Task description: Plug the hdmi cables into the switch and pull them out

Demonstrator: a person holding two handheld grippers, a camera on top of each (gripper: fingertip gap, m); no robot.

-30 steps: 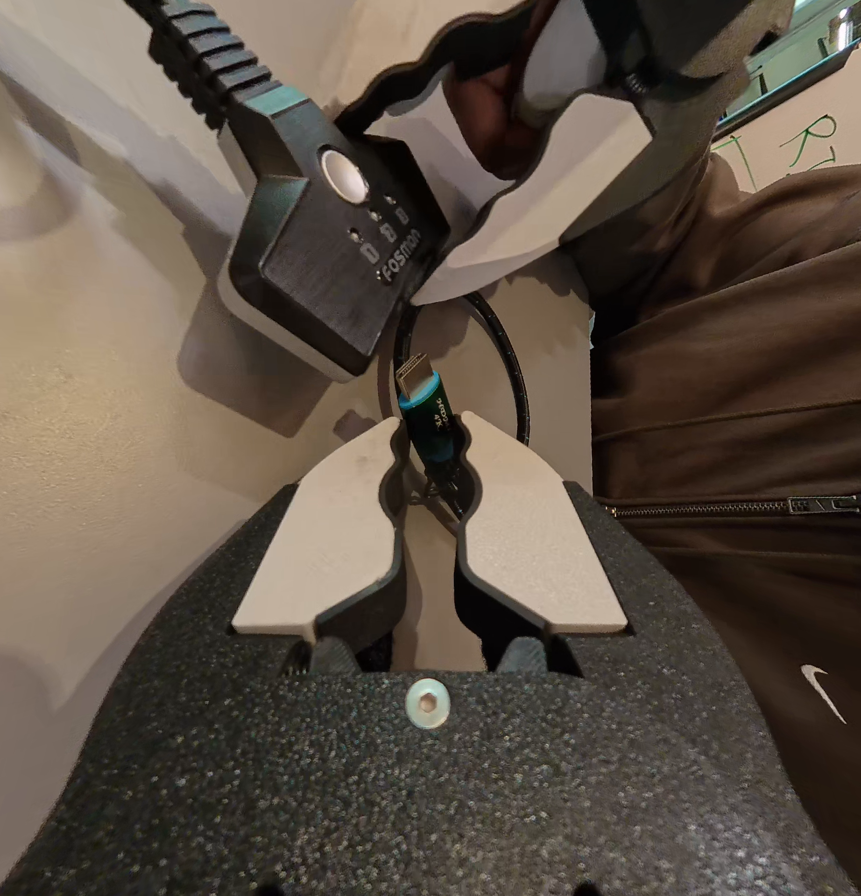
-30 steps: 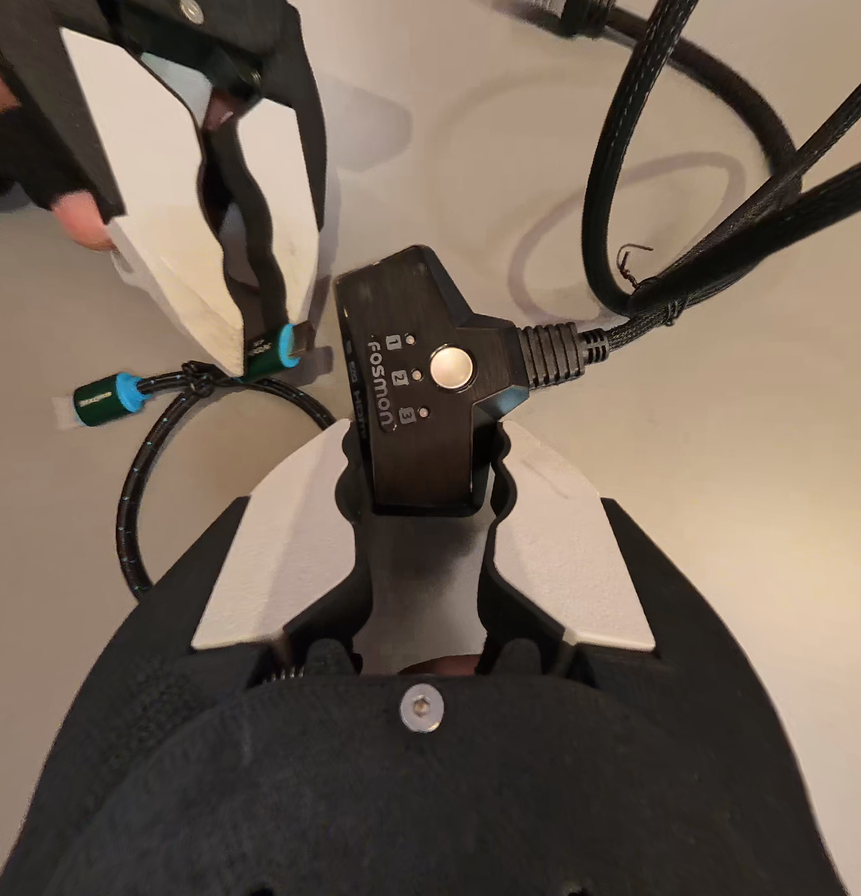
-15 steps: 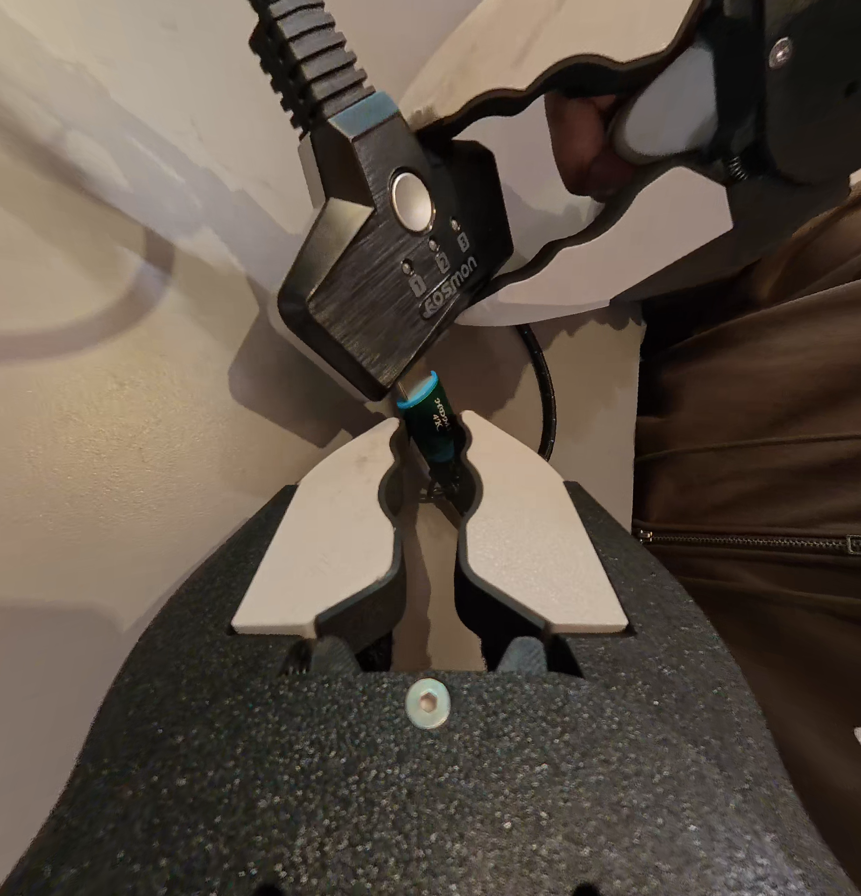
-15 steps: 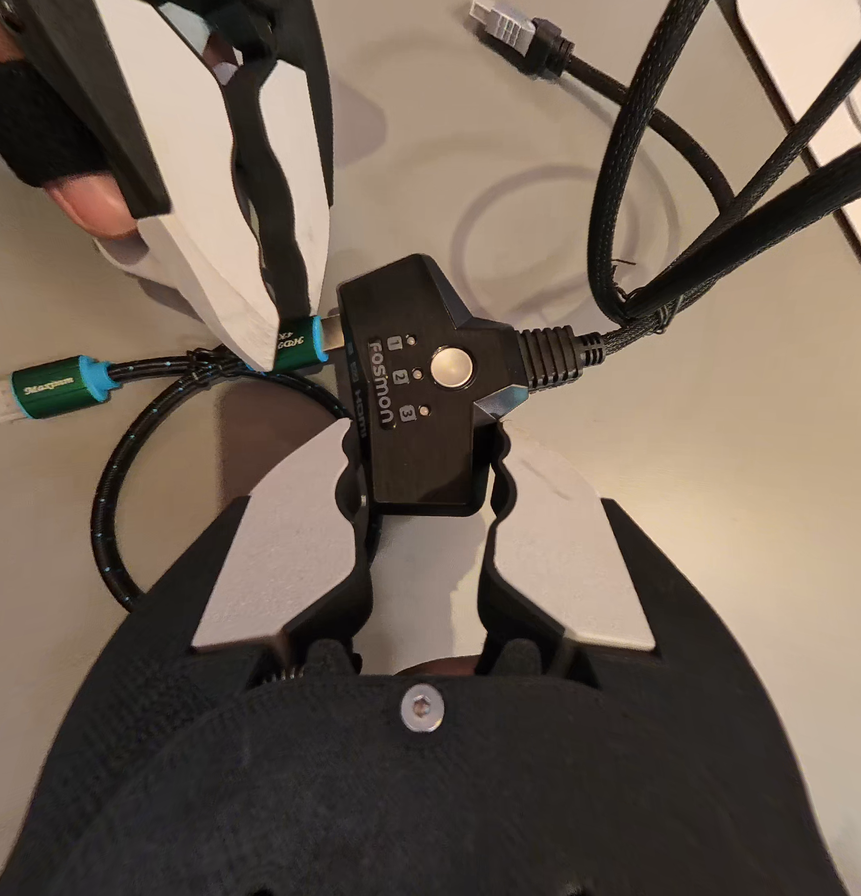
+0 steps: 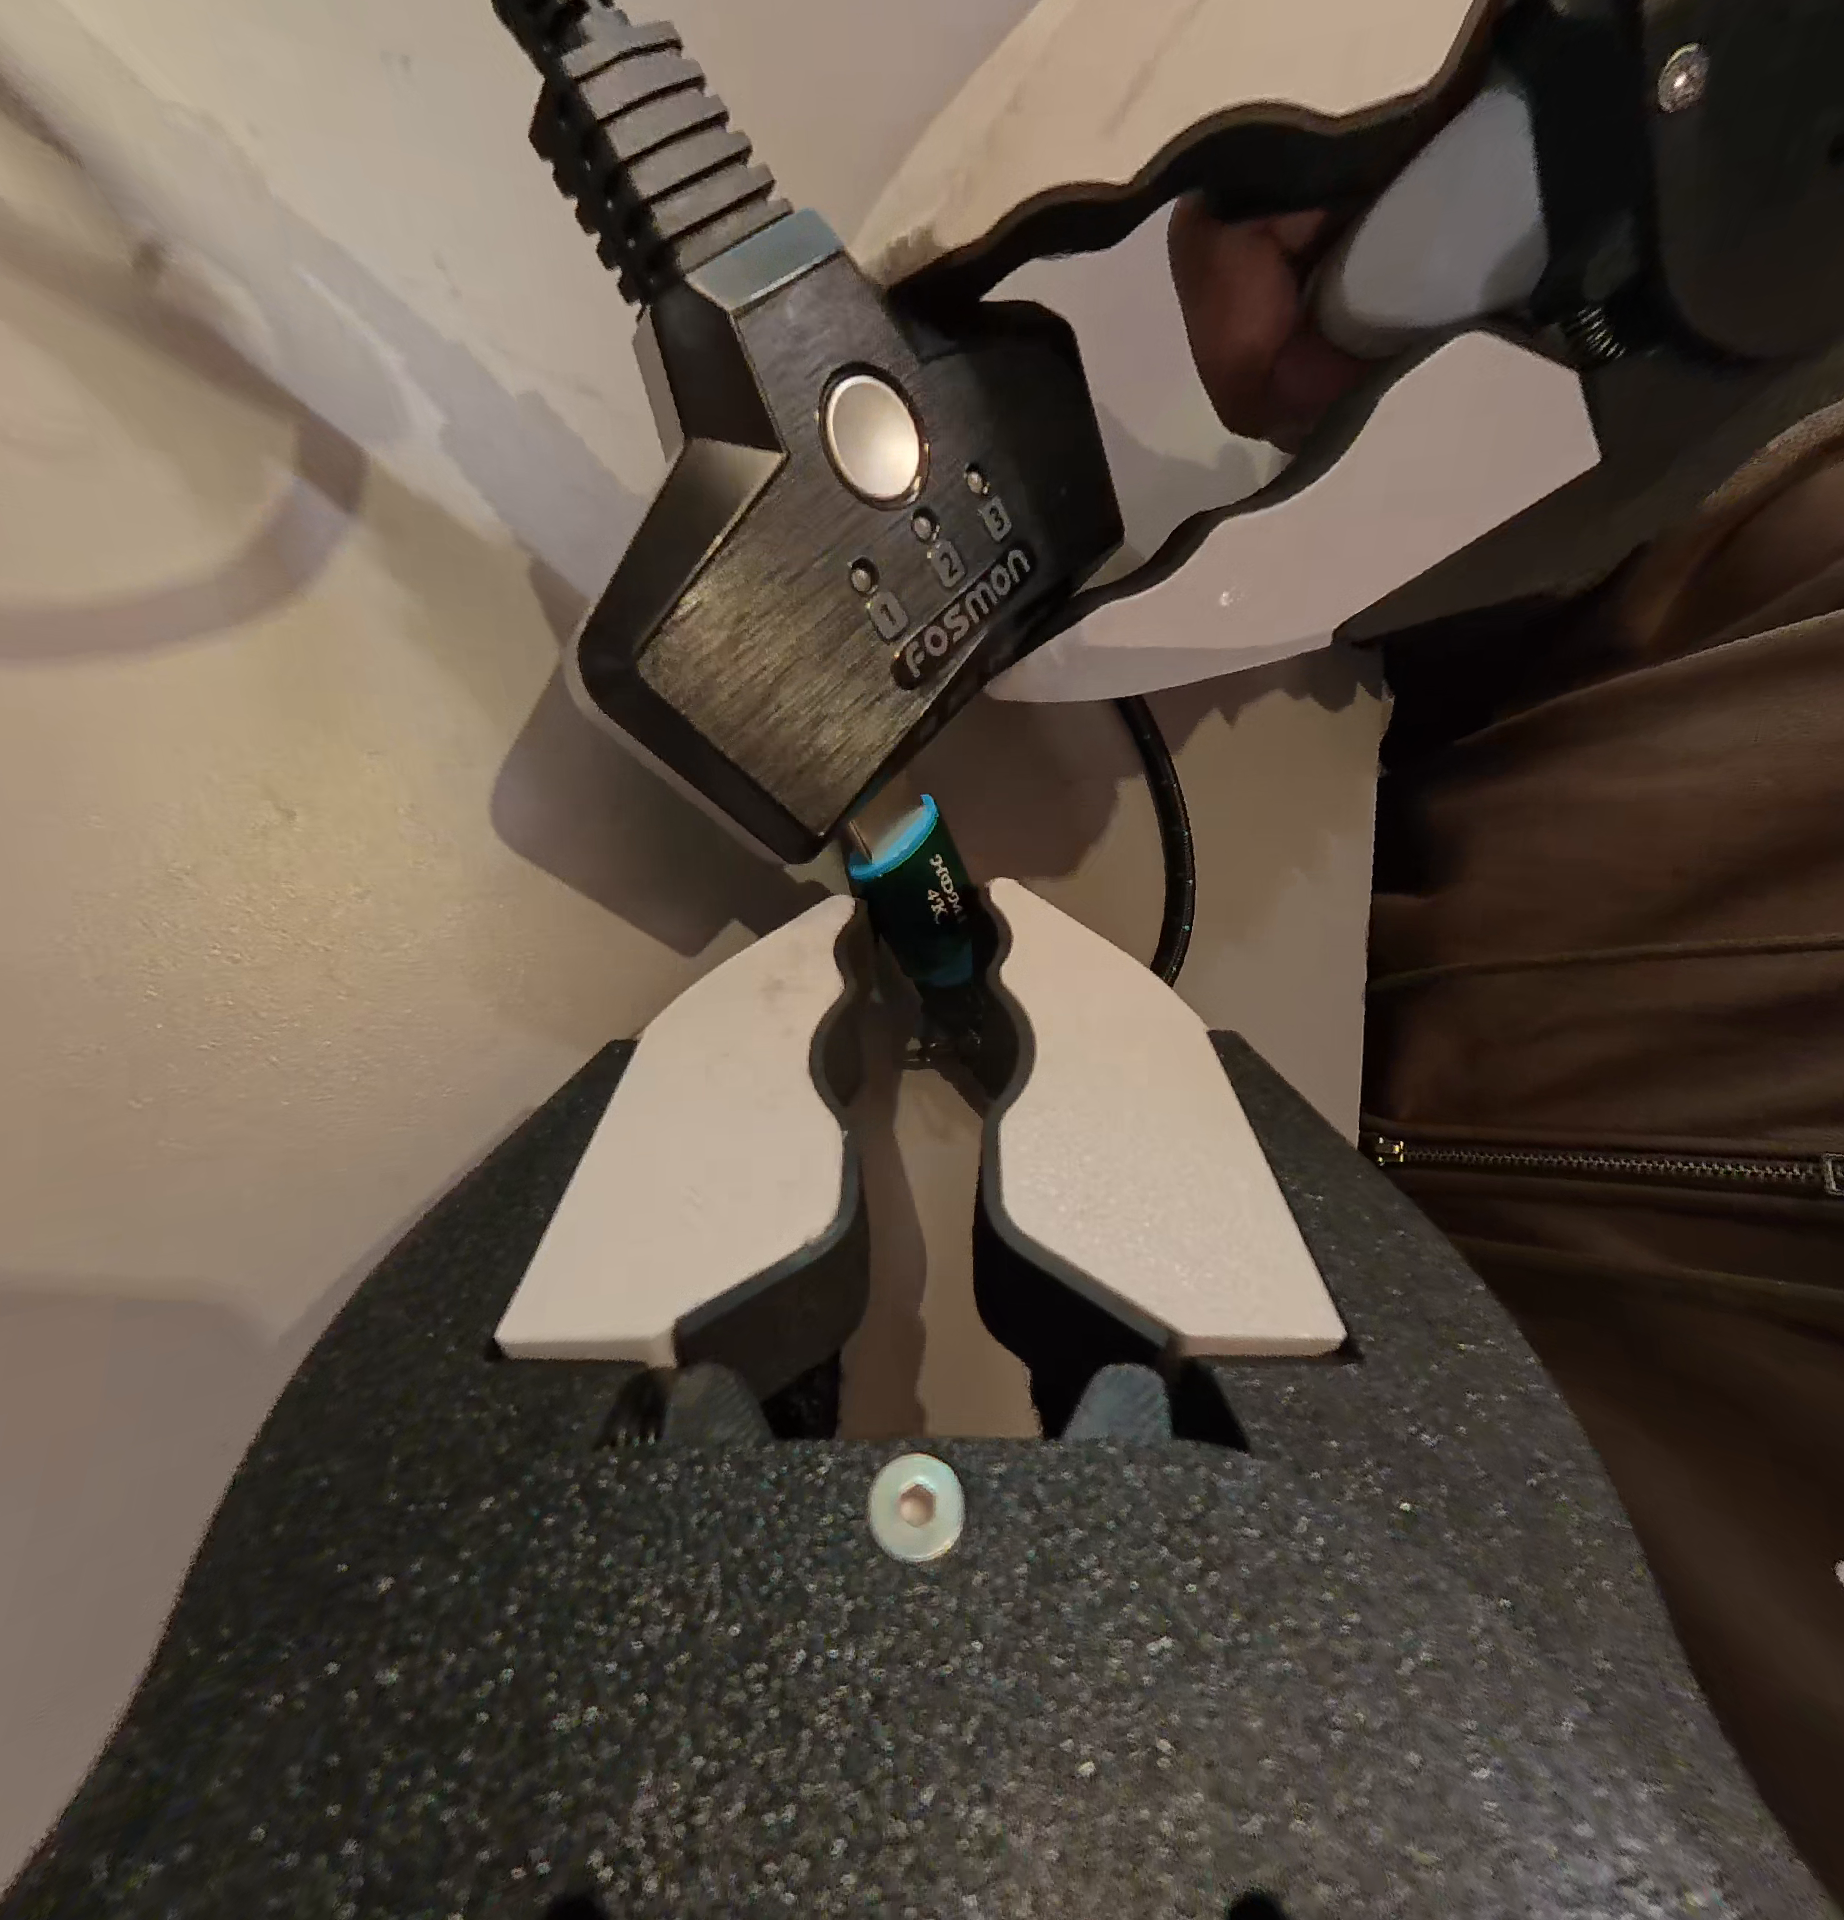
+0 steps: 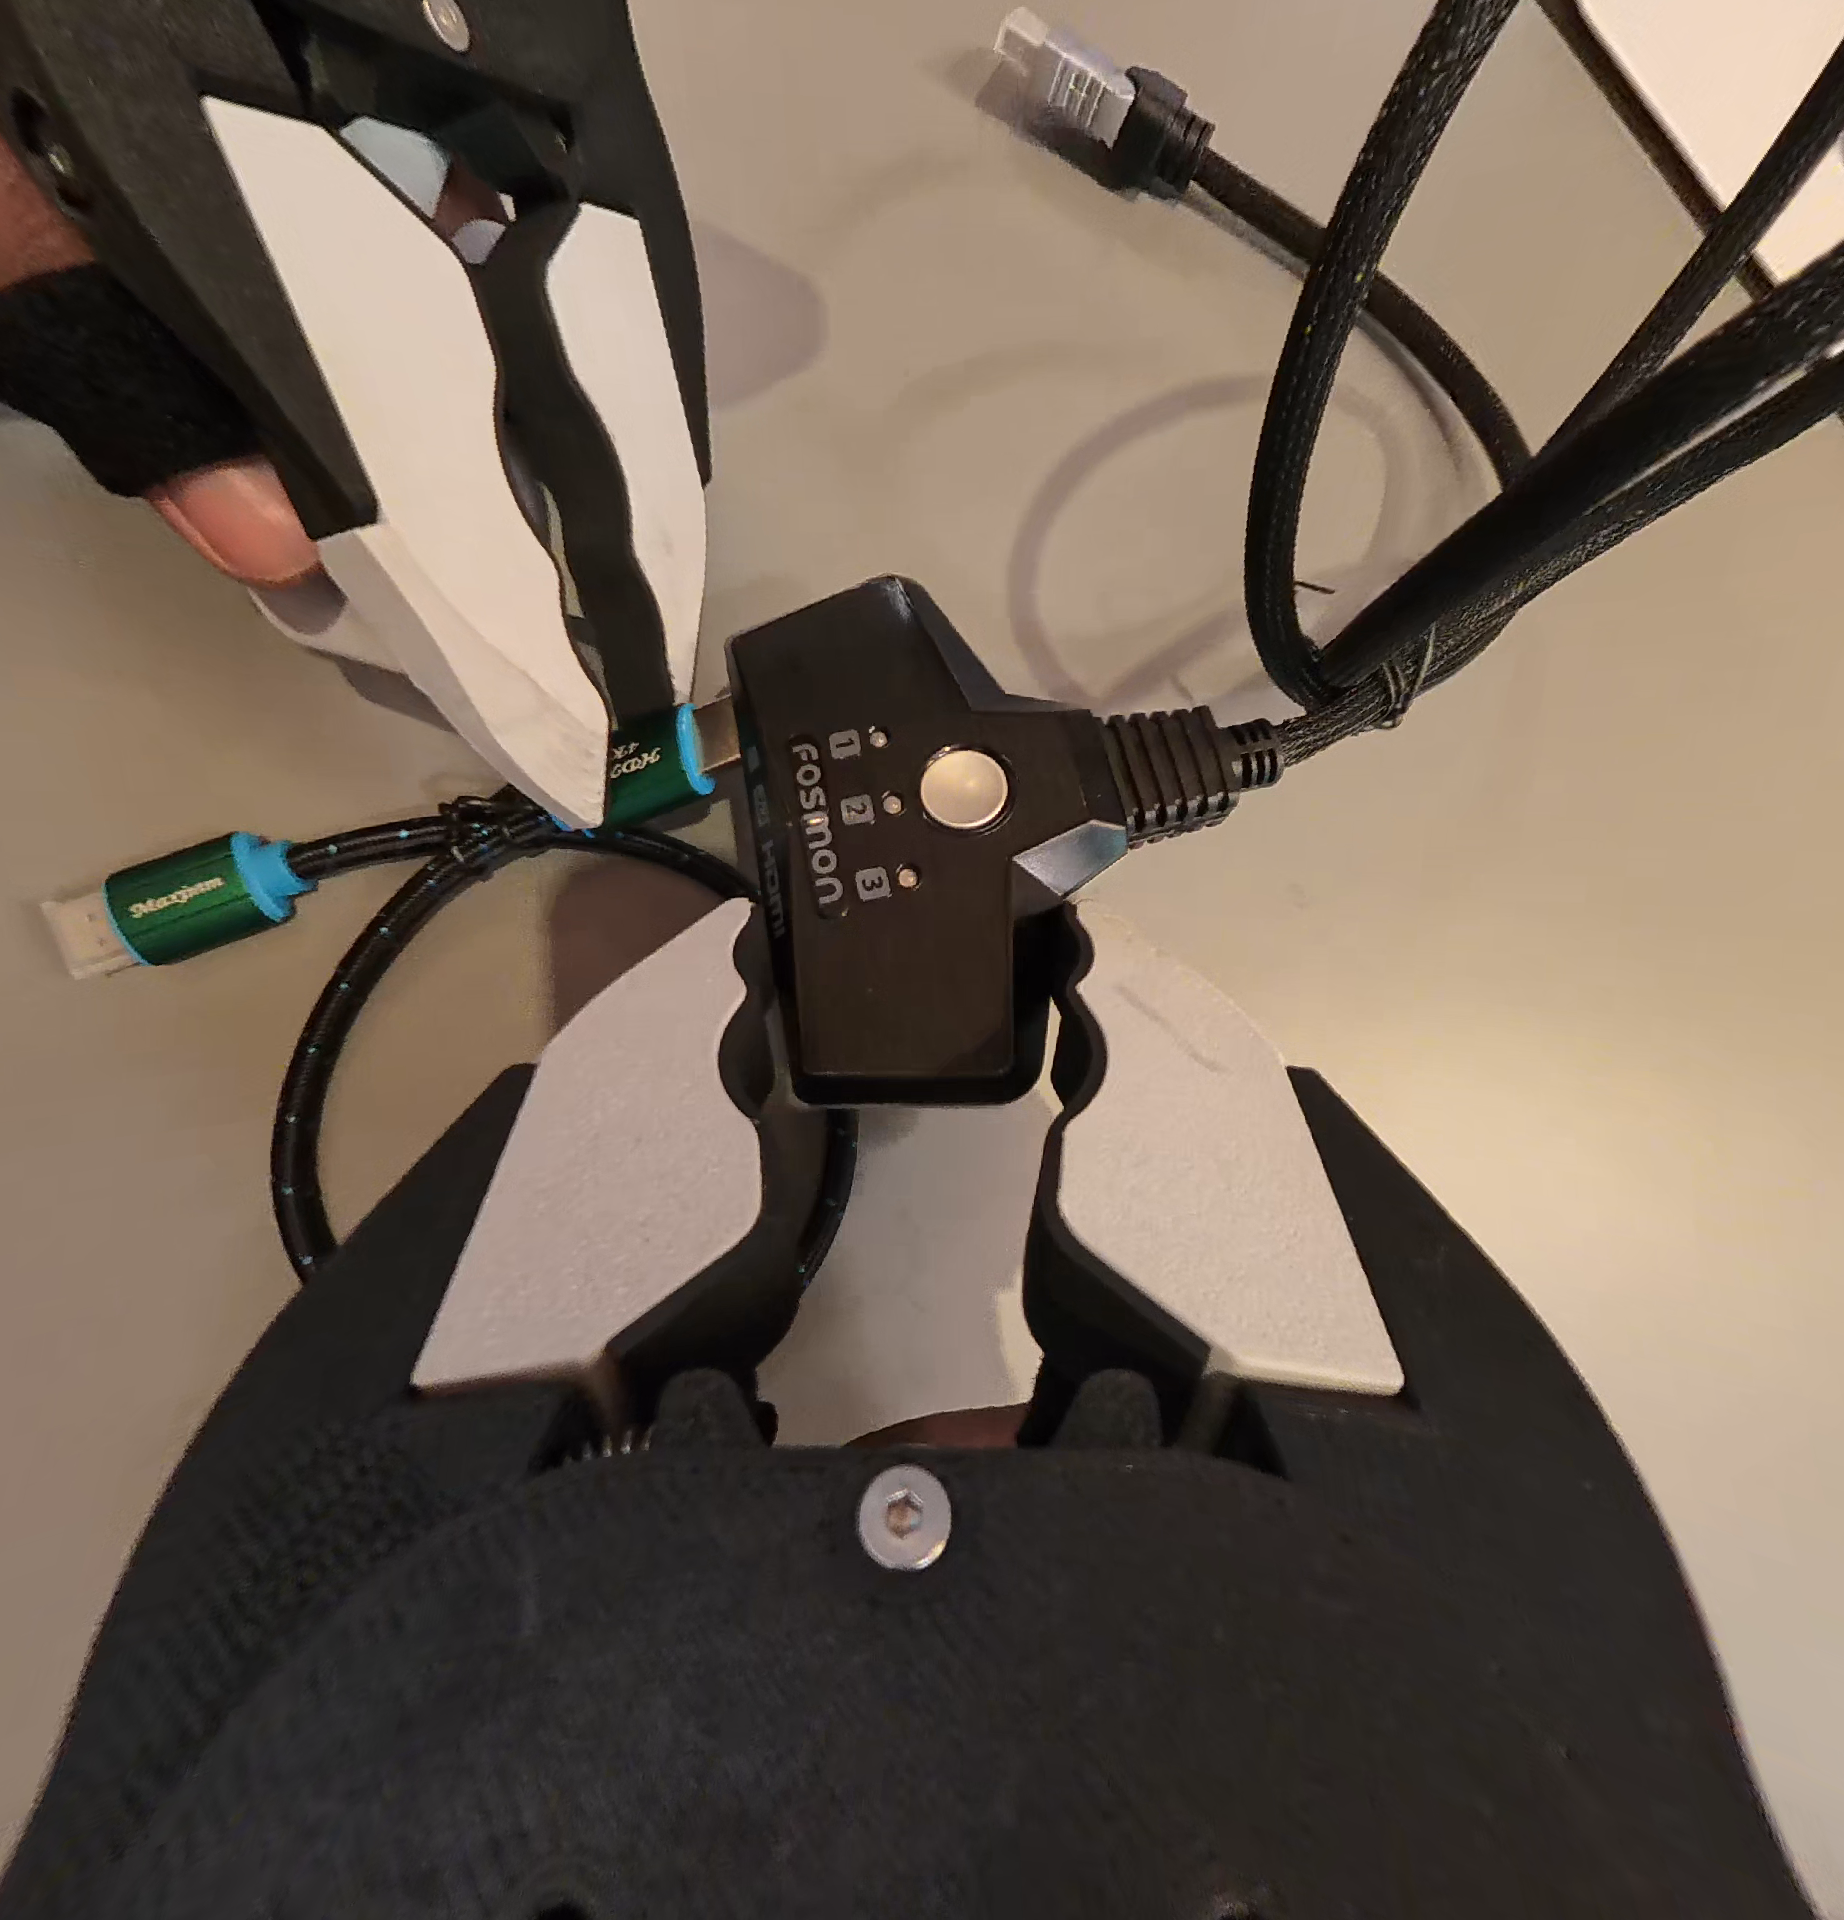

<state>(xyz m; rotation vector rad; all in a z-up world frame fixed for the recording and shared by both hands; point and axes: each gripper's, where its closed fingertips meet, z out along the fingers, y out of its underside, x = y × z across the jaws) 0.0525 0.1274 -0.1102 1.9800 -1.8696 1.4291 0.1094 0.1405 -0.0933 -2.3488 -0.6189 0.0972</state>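
Observation:
My left gripper (image 5: 923, 909) is shut on a green cable plug with blue rings (image 5: 923, 904). The plug's metal tip sits partly inside the side of a black switch box (image 5: 845, 582). My right gripper (image 6: 902, 935) is shut on that black switch box (image 6: 897, 862) and holds it above the beige table (image 6: 1417, 1039). In the right wrist view the left gripper (image 6: 627, 769) comes in from the upper left with the green plug (image 6: 653, 774) at the box's first port. The cable's other green plug (image 6: 185, 899) lies on the table at the left.
The short braided cable (image 6: 315, 1060) loops on the table under the grippers. Thick black braided cables (image 6: 1417, 416) run from the box to the upper right. A grey-tipped plug (image 6: 1063, 78) lies at the top. A person's brown jacket (image 5: 1624, 1039) fills the right of the left wrist view.
The left gripper has carried the green plug up to the switch box, and its metal tip has gone partly into the box's side. The right gripper keeps holding the box.

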